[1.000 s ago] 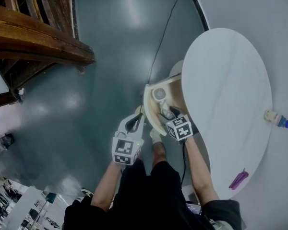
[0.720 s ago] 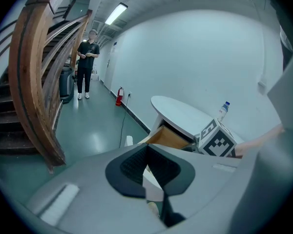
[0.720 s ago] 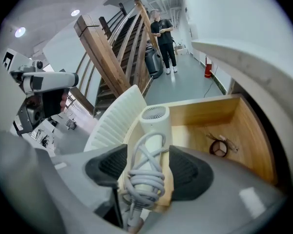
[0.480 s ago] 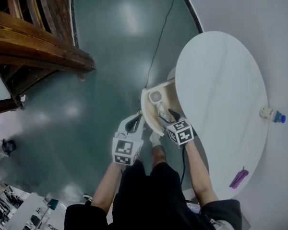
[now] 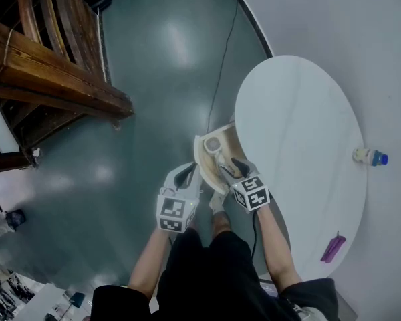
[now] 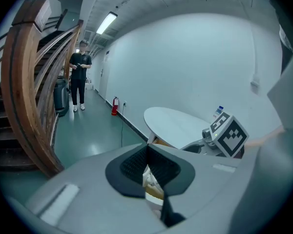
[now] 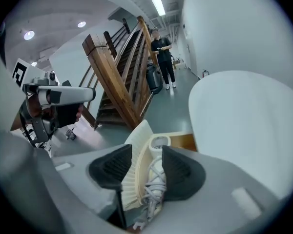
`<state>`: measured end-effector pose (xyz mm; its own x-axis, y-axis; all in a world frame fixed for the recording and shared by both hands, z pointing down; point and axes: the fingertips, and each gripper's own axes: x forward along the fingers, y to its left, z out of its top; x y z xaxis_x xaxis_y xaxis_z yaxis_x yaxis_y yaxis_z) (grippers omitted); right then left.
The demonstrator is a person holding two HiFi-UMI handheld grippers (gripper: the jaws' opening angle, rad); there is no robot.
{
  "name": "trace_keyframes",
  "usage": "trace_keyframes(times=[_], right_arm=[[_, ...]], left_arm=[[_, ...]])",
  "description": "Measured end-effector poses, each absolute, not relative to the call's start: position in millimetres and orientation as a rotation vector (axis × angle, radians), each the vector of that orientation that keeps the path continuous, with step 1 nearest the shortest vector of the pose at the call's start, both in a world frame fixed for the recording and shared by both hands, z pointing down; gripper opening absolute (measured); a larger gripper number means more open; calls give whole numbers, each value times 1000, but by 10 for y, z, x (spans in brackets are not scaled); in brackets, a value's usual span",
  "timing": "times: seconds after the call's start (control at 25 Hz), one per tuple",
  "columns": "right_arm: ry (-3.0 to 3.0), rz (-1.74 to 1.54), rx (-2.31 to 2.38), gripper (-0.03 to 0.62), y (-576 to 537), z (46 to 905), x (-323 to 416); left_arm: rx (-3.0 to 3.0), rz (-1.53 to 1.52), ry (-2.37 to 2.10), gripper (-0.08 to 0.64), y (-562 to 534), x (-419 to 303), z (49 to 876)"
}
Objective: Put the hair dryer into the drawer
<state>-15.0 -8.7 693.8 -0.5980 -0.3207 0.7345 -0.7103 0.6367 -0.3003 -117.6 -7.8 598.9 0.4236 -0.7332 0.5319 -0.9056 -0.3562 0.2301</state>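
Hair dryer (image 5: 214,147): a white unit with a round grilled end and a pale cord wound in loops around its body. It lies inside the open drawer (image 5: 203,156), just behind the drawer's curved, ribbed cream front and under the edge of the round white table (image 5: 301,146). In the right gripper view the dryer (image 7: 158,144) has its grilled end at the far side of the drawer (image 7: 129,172), away from the person. The cord-wrapped body runs back toward the camera. Its long axis follows the line of the drawer front.

Right gripper (image 5: 236,166): it hangs above the drawer. Its jaws stand apart and have just been closing. The dryer shows in the gap between them, but the pads do not touch it.

Left gripper (image 5: 186,173): it is beside the drawer front over the green floor. Its pads are together with nothing held between them.
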Motion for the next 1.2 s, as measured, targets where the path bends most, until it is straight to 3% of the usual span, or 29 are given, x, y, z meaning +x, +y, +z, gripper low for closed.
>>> trace_keyframes(times=[0.12, 0.6, 0.84, 1.2], right_arm=[[-2230, 735, 888, 153, -193, 6666, -72], [-2355, 543, 1187, 79, -627, 5338, 294], [-2411, 422, 1385, 5, -722, 4586, 580], [-2492, 308, 1548, 5, -613, 3794, 877]], left_arm=[[2226, 456, -1393, 8, -134, -1177, 5756], [2403, 394, -1414, 8, -432, -1004, 4761], [2496, 353, -1434, 8, -491, -884, 4225], [2628, 270, -1438, 8, -491, -692, 3534]])
